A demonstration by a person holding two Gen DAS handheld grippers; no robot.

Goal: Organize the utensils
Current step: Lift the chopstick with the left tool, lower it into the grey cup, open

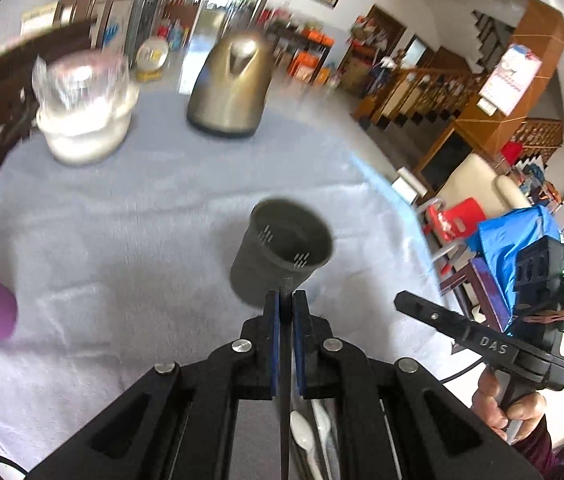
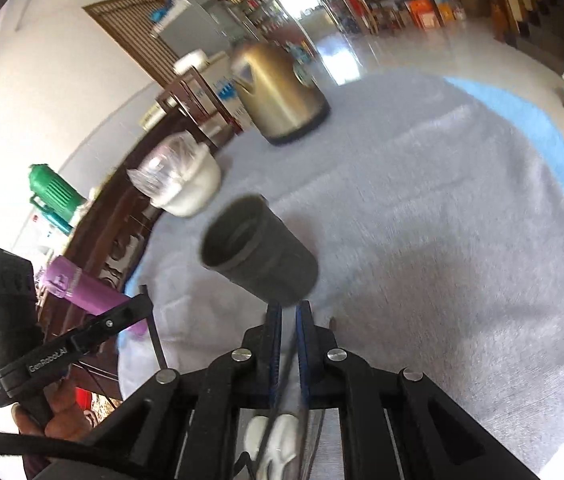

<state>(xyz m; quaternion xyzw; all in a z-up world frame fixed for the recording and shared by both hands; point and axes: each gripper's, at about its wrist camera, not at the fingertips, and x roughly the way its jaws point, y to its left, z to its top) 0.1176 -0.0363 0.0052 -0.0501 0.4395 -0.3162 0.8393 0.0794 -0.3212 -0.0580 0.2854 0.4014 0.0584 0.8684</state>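
The dark grey holder cup [image 1: 282, 252] stood upright mid-table on the grey cloth [image 1: 122, 240] and looked empty (its inside only partly visible). The left gripper [image 1: 285, 300] was clamped on a thin dark utensil [image 1: 285, 360], the right gripper [image 2: 289, 312] likewise on a slim dark one [image 2: 287, 356]. White spoons [image 1: 305, 436] lay below, so most sorting seemed left.

Left gripper [image 1: 285, 300] and right gripper [image 2: 289, 312] — black plastic linkage frames, blue-lined jaws, round silver pivot screws. White lettering: "DAS" on one handle, "GenRobot.AI" on the other. Purple sleeve [image 1: 561, 446] — person's arm.
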